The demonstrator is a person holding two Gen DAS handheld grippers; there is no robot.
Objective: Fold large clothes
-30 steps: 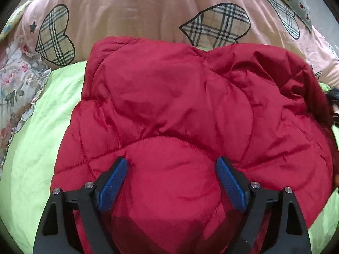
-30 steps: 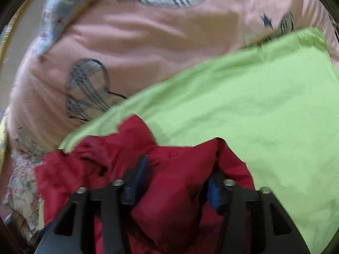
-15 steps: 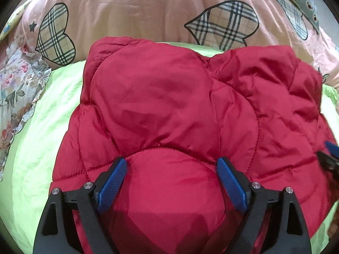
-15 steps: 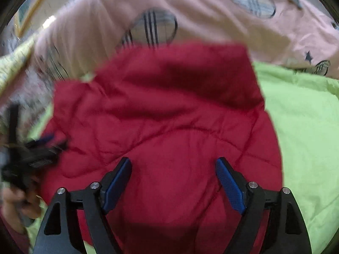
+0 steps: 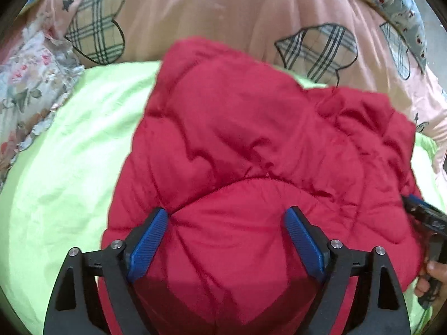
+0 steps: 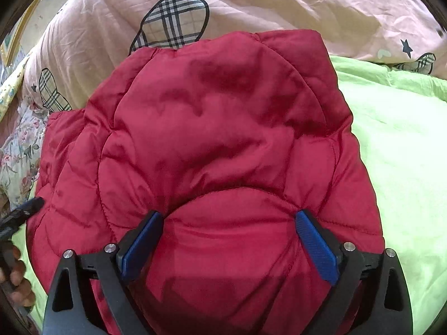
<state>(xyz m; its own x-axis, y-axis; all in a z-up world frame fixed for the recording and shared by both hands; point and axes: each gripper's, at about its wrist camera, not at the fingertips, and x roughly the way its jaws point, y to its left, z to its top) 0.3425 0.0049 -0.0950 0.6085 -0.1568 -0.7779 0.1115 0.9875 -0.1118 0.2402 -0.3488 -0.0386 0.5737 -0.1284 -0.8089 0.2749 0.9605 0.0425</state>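
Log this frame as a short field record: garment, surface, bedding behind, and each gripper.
garment: red quilted jacket, lying folded in a puffy bundle
surface: lime green sheet
behind: pink duvet with plaid hearts
left gripper: open, over the jacket's near edge
right gripper: jaws opening, over the jacket, nothing gripped

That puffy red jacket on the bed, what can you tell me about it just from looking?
The red quilted jacket is a padded garment of smooth, slightly shiny fabric, stitched in curved lines into puffy panels. It lies folded into a rumpled, rounded bundle on the lime-green sheet, its far edge reaching the pink duvet with plaid hearts. The left claw and the right claw hang wide over its near part, the right one's jaws opening; neither grips it.
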